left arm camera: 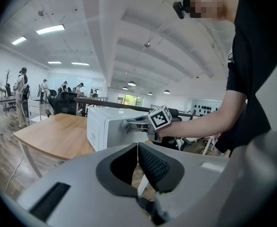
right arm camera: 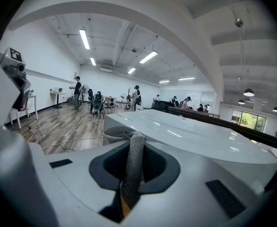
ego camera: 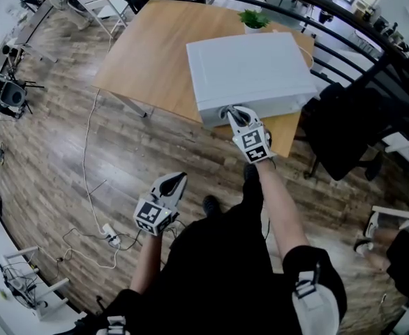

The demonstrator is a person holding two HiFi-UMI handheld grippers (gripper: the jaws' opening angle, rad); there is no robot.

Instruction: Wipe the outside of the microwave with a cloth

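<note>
The boxy white microwave [ego camera: 250, 68], smooth and glossy, sits on a pale wooden worktop [ego camera: 149, 54] near its front edge. A grey knitted cloth [right arm camera: 131, 162] is pinched in the right claw [ego camera: 234, 114] and bunched against the microwave's near face. The left claw [ego camera: 173, 182] hangs low over the plank floor [ego camera: 65, 138], its ribbed pads [left arm camera: 152, 164] pressed together with nothing between them.

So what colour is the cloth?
Grey. The cloth shows best in the right gripper view.
</note>
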